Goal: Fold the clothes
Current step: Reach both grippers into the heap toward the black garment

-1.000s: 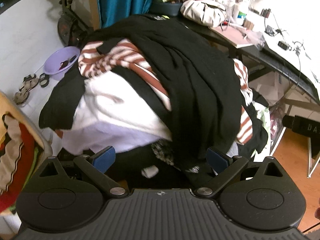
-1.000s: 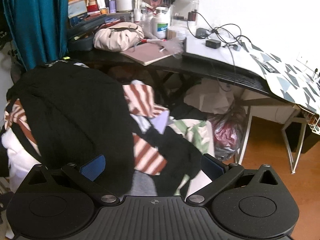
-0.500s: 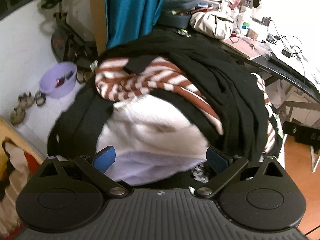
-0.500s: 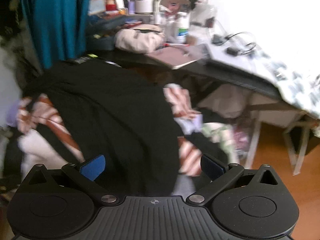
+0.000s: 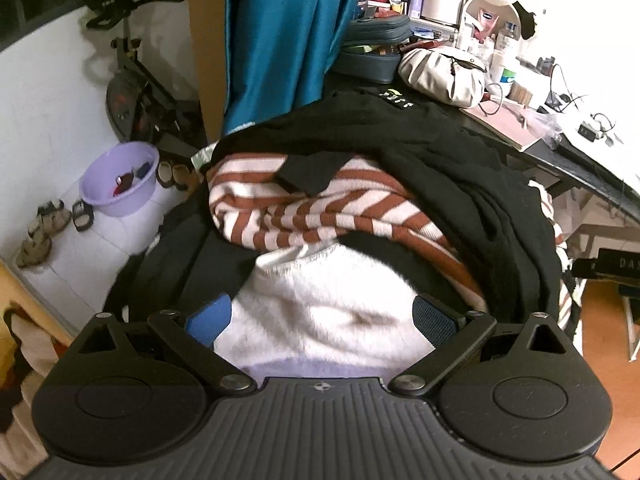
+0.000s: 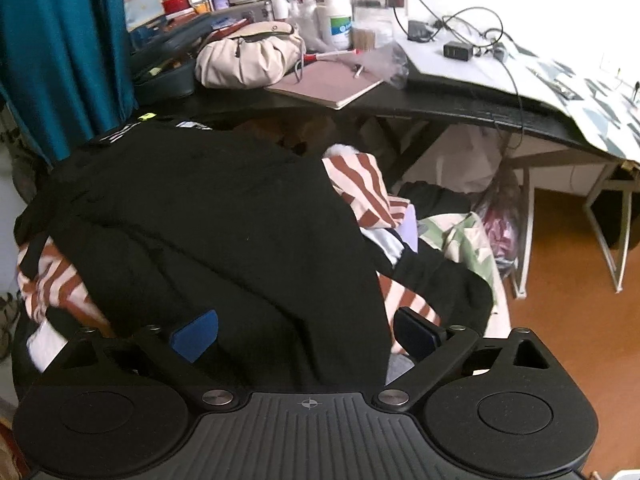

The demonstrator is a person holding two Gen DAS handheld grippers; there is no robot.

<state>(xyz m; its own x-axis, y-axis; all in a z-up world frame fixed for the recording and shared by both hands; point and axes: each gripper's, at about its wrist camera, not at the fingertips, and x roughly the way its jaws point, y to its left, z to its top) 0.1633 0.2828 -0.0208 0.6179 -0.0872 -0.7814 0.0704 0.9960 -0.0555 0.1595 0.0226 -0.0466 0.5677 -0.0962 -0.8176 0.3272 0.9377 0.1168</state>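
Gaping wide, both grippers [image 5: 322, 316] [image 6: 306, 334] straddle the clothes pile [image 5: 360, 208], gripping nothing.

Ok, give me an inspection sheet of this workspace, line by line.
Surface: hidden under the clothes heap.
Job's things: black garment draped over striped top; white fleece in front; none folded.
Clutter: beige bag, notebook, bottles on black desk.
Grippers: left gripper open over fleece; right gripper open over black garment.
Cables: charger leads on desk.
Surroundings: teal curtain, purple basin, sandals on floor.
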